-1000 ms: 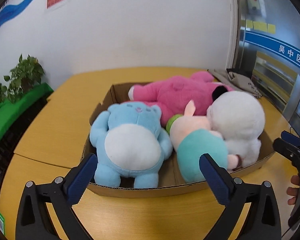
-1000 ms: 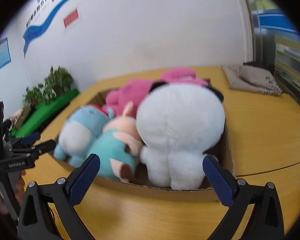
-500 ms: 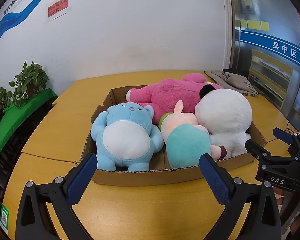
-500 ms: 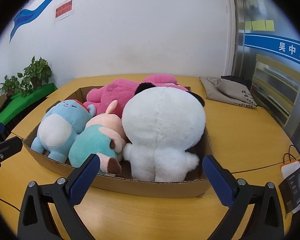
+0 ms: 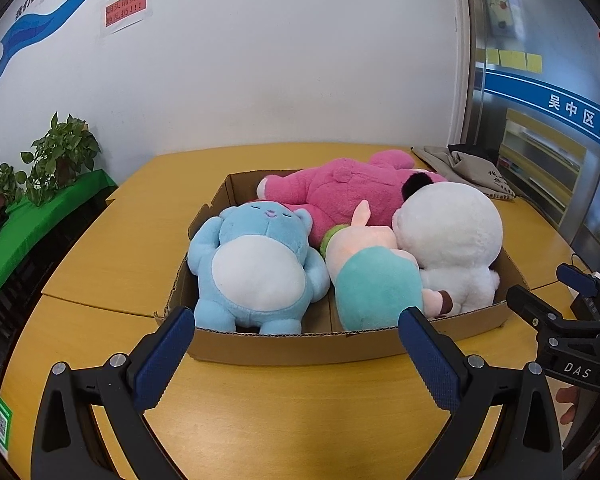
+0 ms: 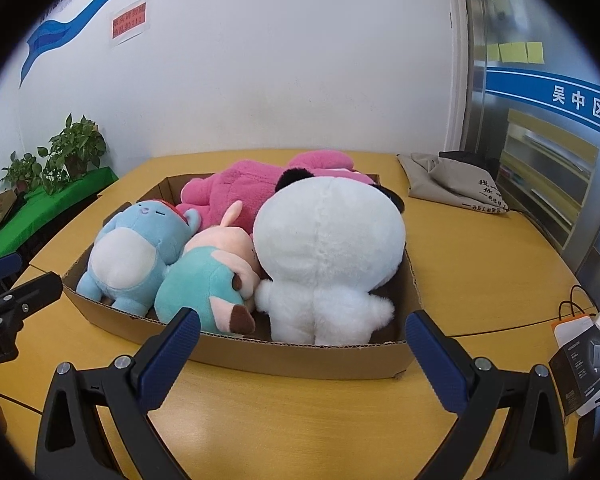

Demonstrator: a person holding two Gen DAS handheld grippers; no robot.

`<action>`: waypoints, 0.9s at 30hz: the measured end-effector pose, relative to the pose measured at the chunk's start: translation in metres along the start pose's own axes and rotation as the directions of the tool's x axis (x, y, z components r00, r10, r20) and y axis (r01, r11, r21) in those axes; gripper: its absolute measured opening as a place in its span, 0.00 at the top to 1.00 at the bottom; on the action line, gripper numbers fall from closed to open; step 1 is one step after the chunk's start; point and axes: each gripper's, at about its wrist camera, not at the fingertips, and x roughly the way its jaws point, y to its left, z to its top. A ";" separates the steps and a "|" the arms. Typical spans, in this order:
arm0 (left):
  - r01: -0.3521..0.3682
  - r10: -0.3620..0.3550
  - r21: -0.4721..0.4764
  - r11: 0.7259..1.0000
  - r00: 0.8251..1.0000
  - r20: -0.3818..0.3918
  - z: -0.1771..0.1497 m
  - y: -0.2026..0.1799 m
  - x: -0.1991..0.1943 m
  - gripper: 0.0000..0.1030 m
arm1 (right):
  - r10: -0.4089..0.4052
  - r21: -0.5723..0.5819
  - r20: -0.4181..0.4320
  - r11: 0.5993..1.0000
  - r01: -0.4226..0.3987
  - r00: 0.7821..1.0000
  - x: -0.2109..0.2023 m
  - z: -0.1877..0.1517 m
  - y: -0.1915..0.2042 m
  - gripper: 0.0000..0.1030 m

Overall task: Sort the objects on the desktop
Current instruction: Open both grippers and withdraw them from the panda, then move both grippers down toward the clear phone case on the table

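A shallow cardboard box (image 5: 300, 346) (image 6: 300, 354) sits on the yellow table and holds several plush toys: a blue bear (image 5: 256, 268) (image 6: 134, 254), a pink-and-teal pig (image 5: 374, 284) (image 6: 208, 280), a white panda (image 5: 452, 244) (image 6: 328, 256) and a pink toy (image 5: 340, 196) (image 6: 236, 190) at the back. My left gripper (image 5: 296, 336) is open and empty, just in front of the box. My right gripper (image 6: 304, 340) is open and empty, in front of the box's right half. Each gripper shows at the edge of the other's view.
A grey cloth bag (image 5: 468, 172) (image 6: 456, 188) lies at the table's far right. A black-and-white carton (image 6: 588, 364) sits at the right edge with a cable. Potted plants (image 5: 56, 156) stand on a green shelf to the left. A wall is behind the table.
Both grippers have drawn back from the box and risen a little, so the box looks smaller. The jaws stay open and empty.
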 end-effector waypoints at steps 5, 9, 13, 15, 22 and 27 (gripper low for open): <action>0.003 -0.003 -0.003 1.000 1.000 -0.002 -0.001 0.001 -0.001 0.00 | -0.003 -0.015 0.001 1.000 0.003 1.000 -0.003 0.001 0.006 0.01; 0.005 -0.005 -0.001 1.000 1.000 -0.005 -0.003 0.002 -0.001 0.00 | -0.001 -0.014 -0.008 1.000 0.001 1.000 -0.002 -0.001 0.007 0.01; 0.013 -0.013 0.001 1.000 1.000 -0.009 -0.004 0.002 -0.001 0.00 | -0.002 -0.016 -0.012 1.000 0.002 1.000 -0.002 -0.001 0.008 0.01; 0.016 -0.016 0.006 1.000 1.000 -0.011 -0.005 0.001 -0.001 0.00 | -0.003 -0.015 -0.013 1.000 0.003 1.000 -0.003 -0.001 0.008 0.01; 0.059 -0.059 0.004 0.998 0.998 -0.033 -0.010 0.001 -0.003 0.00 | -0.010 -0.010 -0.026 1.000 0.009 1.000 -0.005 -0.004 0.008 0.01; 0.076 -0.075 0.017 0.997 0.996 -0.043 -0.015 -0.001 -0.007 0.00 | -0.006 0.000 -0.026 1.000 0.006 1.000 -0.009 -0.011 0.008 0.01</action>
